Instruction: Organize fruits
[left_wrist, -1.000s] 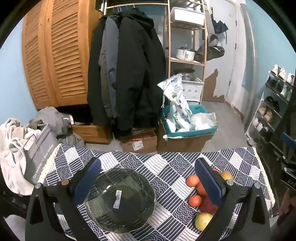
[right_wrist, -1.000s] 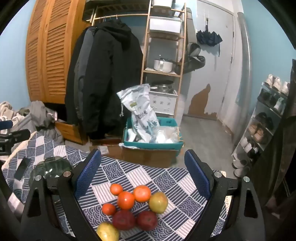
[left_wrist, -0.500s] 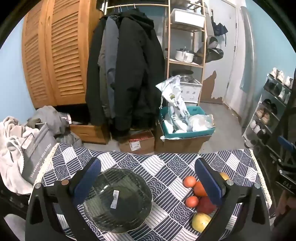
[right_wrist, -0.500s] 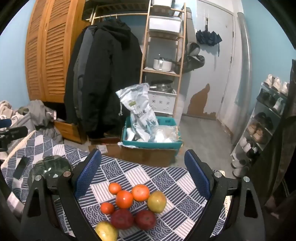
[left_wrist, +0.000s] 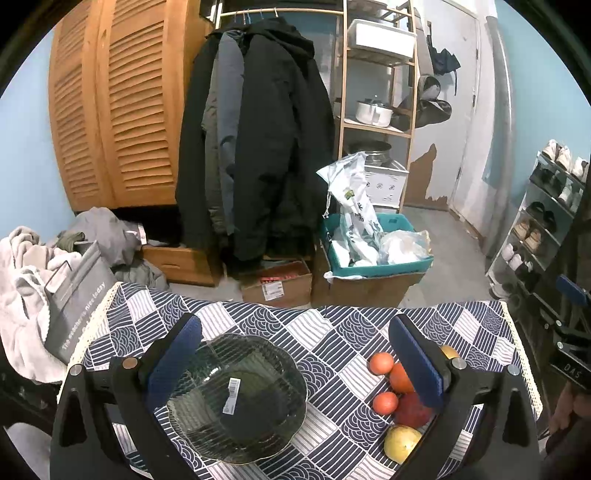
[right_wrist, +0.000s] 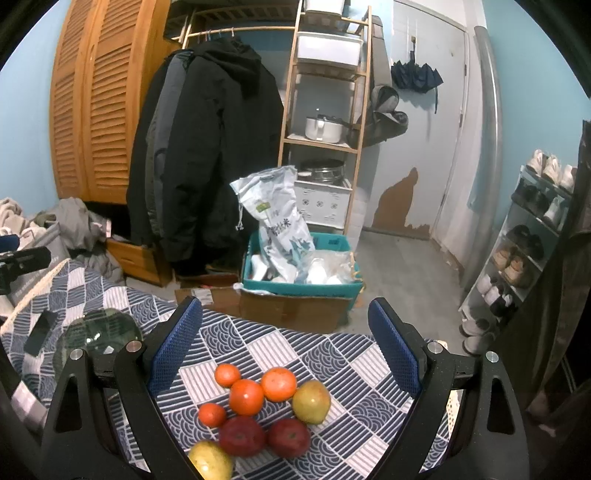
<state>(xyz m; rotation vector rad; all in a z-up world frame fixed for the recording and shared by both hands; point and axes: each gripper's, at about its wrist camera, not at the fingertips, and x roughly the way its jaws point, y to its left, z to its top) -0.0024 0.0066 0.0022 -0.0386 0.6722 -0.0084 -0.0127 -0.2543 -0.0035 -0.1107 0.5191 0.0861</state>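
A dark glass plate with a white label lies on the blue patterned tablecloth. My left gripper is open and empty above it. To its right lies a cluster of fruit: oranges, a red apple and a yellow one. In the right wrist view my right gripper is open and empty above the same cluster: several oranges, two red apples, a yellow-green apple and a yellow fruit. The plate shows at the left there.
Beyond the table's far edge stand cardboard boxes and a teal crate of bags. Dark coats hang behind, beside a wooden shelf. A shoe rack stands at the right. A grey bag and laundry lie at the left.
Both grippers have drifted slightly back and up, so plate and fruit sit a little lower and nearer in view. Both stay open and empty.
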